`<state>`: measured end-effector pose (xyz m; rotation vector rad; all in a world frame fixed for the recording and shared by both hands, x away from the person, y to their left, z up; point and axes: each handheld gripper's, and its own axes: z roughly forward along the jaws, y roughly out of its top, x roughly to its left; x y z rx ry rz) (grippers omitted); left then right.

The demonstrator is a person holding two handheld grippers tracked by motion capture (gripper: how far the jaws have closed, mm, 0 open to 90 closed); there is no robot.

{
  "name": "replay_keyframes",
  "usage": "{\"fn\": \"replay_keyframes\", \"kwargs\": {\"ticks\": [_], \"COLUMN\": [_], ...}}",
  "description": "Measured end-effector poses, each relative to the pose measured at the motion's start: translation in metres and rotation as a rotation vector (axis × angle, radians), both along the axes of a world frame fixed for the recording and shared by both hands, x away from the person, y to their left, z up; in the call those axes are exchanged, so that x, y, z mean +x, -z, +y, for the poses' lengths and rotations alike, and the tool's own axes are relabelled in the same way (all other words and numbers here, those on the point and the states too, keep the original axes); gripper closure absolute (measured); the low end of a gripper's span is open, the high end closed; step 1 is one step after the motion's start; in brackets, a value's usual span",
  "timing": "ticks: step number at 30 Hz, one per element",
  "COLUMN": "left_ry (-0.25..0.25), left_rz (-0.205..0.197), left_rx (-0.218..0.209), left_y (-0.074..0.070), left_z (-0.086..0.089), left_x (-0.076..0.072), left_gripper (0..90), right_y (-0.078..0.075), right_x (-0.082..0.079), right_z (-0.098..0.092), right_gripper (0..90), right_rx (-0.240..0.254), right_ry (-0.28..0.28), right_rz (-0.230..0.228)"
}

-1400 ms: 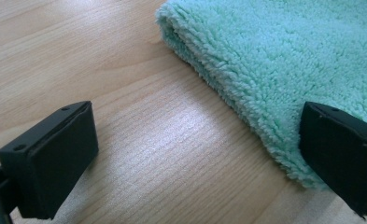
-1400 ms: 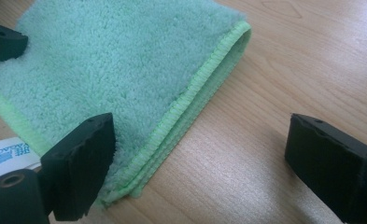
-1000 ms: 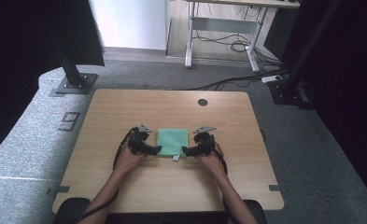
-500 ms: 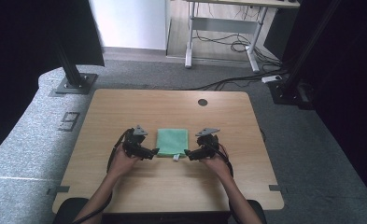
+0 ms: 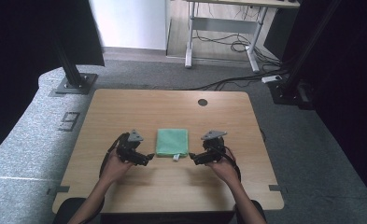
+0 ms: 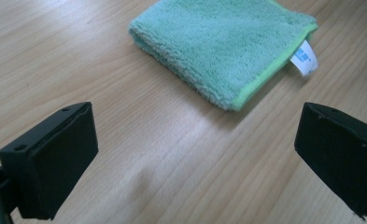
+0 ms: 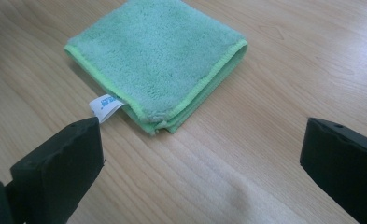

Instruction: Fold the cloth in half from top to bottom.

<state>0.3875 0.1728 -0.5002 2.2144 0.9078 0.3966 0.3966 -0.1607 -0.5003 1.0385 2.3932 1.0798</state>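
Note:
A folded green cloth (image 5: 172,142) lies flat on the wooden table (image 5: 172,107), with a small white tag (image 5: 176,158) at its near edge. My left gripper (image 5: 147,157) rests just left of the cloth's near corner, jaws wide open and empty. My right gripper (image 5: 191,158) sits just right of the near edge, also wide open and empty. In the left gripper view the cloth (image 6: 223,44) lies ahead beyond the gripper (image 6: 195,154), the tag (image 6: 305,58) at its right. In the right gripper view the cloth (image 7: 155,56) lies ahead of the gripper (image 7: 202,163), the tag (image 7: 104,106) near the left jaw.
A round cable hole (image 5: 202,102) sits at the table's far right side. Black stand bases (image 5: 71,84) flank the table's far corners on the grey floor. A desk frame with cables (image 5: 228,37) stands farther back.
Both grippers have drawn back toward the person and apart from the cloth's sides. The cloth stays in place, folded.

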Motion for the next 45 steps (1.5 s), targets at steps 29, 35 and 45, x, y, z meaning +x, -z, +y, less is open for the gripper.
{"fn": "replay_keyframes", "kwargs": {"ticks": [29, 35, 45], "left_ry": [-0.039, -0.039, -0.026], "left_rz": [0.018, 0.024, 0.049], "left_rx": [0.002, 0.011, 0.028], "left_y": [0.024, 0.032, 0.044], "left_z": [0.038, 0.037, 0.033], "left_x": [-0.042, -0.044, -0.044], "left_gripper": [0.0, 0.0, 0.0], "right_y": [0.011, 0.023, 0.041], "right_x": [-0.038, -0.040, -0.043], "right_z": [-0.049, -0.054, -0.050], "right_gripper": [0.0, 0.0, 0.0], "right_rx": [0.004, 0.003, -0.002], "right_ry": [0.061, 0.082, 0.067], "right_rz": [0.007, 0.017, 0.048]}}
